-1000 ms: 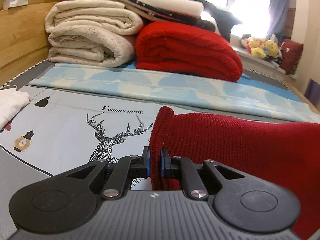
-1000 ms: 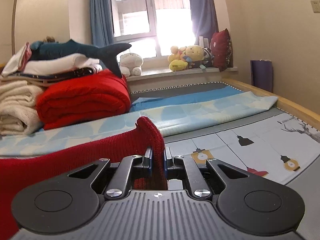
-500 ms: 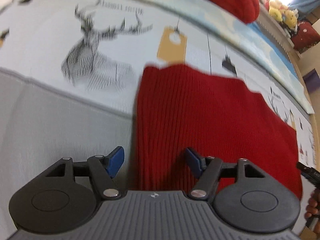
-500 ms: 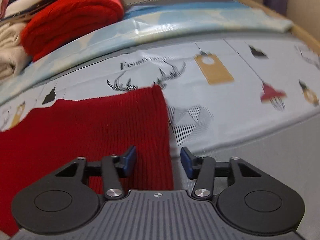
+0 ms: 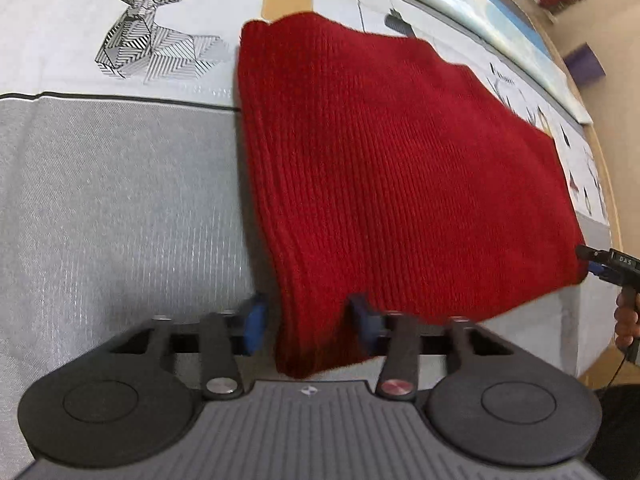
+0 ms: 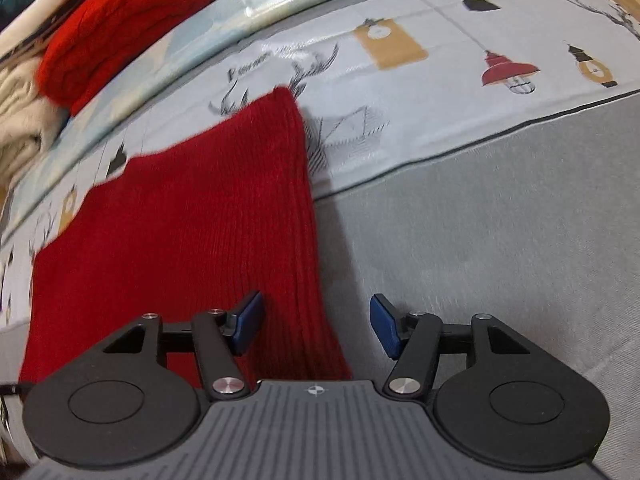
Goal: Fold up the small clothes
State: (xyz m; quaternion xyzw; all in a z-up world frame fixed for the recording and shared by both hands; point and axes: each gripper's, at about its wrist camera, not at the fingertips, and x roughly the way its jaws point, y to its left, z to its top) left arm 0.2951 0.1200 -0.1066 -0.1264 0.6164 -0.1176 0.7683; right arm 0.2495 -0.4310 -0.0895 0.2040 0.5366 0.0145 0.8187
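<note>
- Red knit garment (image 5: 400, 168) lies flat on the bed (image 5: 112, 208), filling the centre and right of my left wrist view; in the right wrist view (image 6: 180, 232) it fills the lower left, straddling the grey band and the printed deer sheet.
- It looks doubled over already: stacked edges run down its left side in the left wrist view.
- I judge it soft, thick and light, not fragile. The ribbed wool should grip well against the pads, but it will sag and stretch if I lift it by one corner only.
- My best hold, I think, is the two near corners at once, pinching all layers together so none slides out.
- Left gripper (image 5: 308, 324) has just been closing from a wider spread. Its jaws stand apart around the near left corner, and the pads do not seem to press it, though blur there leaves me unsure.
- Right gripper (image 6: 316, 324) has just been opening. Its jaws are wide, and the garment's right edge lies between them, nearer the left pad, unpinched.
- Only the left wrist view shows the garment's whole spread, plus the other gripper's tip and a hand (image 5: 628, 316) at the right edge.
- Only the right wrist view shows the stack of folded blankets (image 6: 120, 24) at upper left, and open grey sheet to the right.
</note>
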